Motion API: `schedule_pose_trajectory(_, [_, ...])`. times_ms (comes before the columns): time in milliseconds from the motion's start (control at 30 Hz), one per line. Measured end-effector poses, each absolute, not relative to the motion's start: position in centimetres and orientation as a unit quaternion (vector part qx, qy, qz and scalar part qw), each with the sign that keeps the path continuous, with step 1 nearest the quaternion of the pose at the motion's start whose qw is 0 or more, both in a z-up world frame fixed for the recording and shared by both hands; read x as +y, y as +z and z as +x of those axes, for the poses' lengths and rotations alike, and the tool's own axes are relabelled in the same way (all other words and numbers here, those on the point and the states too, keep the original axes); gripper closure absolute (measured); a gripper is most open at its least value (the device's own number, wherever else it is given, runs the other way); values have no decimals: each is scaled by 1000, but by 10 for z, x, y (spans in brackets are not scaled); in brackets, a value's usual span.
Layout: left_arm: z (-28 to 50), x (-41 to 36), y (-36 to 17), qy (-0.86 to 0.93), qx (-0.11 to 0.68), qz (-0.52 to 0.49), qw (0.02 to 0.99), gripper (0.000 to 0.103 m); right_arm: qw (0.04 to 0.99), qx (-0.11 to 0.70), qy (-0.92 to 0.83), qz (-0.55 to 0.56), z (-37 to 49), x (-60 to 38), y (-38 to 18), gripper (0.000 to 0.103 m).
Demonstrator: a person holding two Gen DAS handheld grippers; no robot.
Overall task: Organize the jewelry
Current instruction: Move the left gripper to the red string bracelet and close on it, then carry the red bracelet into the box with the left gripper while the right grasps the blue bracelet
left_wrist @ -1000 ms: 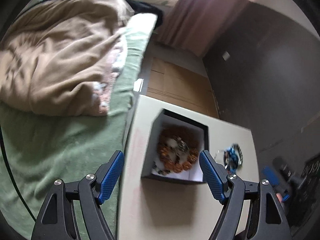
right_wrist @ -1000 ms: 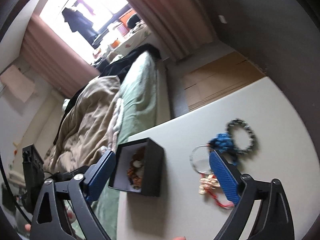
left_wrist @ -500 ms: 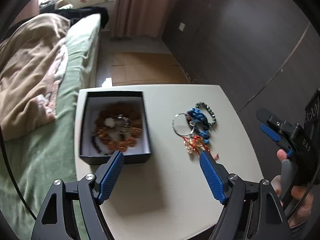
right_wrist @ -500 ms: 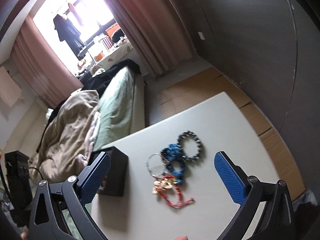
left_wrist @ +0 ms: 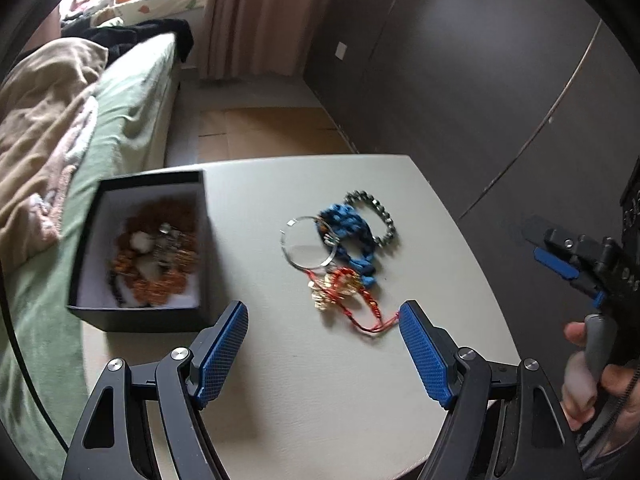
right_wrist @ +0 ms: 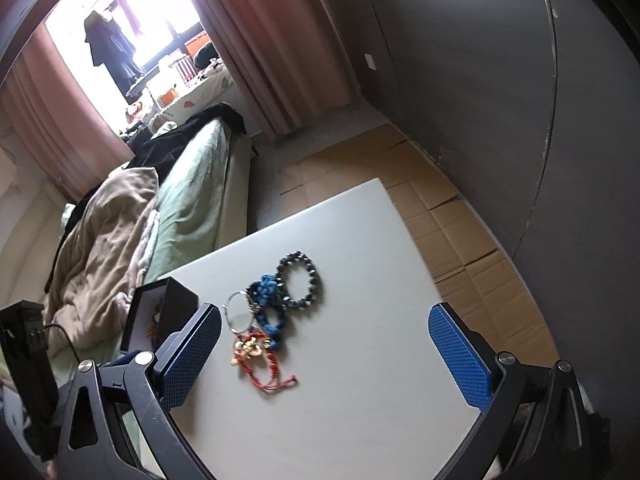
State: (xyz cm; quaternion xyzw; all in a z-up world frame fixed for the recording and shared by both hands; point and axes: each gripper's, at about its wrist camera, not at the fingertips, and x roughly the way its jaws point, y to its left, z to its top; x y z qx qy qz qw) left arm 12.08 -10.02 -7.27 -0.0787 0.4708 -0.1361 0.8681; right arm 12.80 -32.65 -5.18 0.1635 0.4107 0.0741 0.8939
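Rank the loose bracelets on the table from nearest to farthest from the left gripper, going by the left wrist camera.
From the open left gripper:
1. Red cord bracelet, its tail almost reaching the right finger.
2. Silver bangle, just beyond, left side of the cluster.
3. Blue woven bracelet, overlapping the bangle; those two are close to call.
4. Dark beaded bracelet, farthest, at the back right.

The right hand-held gripper [right_wrist: 324, 354] hung with its jaws wide apart and nothing between them above the pale surface [right_wrist: 360, 412]. A cluster of bracelets [right_wrist: 276, 312] lay on that surface: a dark beaded bracelet [right_wrist: 300, 284] at its far end, a blue one [right_wrist: 269, 308] touching it, a red cord [right_wrist: 269, 368] nearest. Left of the cluster stood an open black box [right_wrist: 160, 312], beyond it a bed [right_wrist: 188, 208].
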Motion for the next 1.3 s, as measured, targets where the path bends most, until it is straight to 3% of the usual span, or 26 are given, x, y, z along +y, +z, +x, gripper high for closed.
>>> schedule_pose_trajectory(67, [122, -110, -81, -139, 474, -78, 866, 33, 892, 416, 73, 162, 128, -332, -54, 0])
schedule_pose_trajectory(133, [125, -120, -90, -135, 486, -66, 861, 50, 889, 422, 69, 164, 128, -340, -58, 0])
schedule_pose_trajectory(300, [131, -140, -114, -118, 506, -42, 854, 63, 886, 424, 61, 178, 125, -363, -63, 0])
schedule_pose_trajectory(767, [137, -163, -135, -61, 497, 32, 865, 64, 878, 434, 72, 188, 123, -373, -67, 0])
schedule_pose_trajectory(800, [137, -160, -135, -61, 499, 29, 864, 66, 878, 435, 73, 187, 123, -372, -67, 0])
schedule_pose_trajectory(900, [138, -149, -134, -51, 505, 22, 861, 93, 878, 437, 72, 181, 125, -369, -68, 0])
schedule_pose_trajectory(933, [138, -144, -134, -51, 507, 17, 860, 98, 878, 438, 72, 180, 126, -367, -68, 0])
schedule_pose_trajectory(1300, [140, -107, -115, -107, 500, -83, 855, 99, 874, 446, 90, 172, 135, -340, -75, 0])
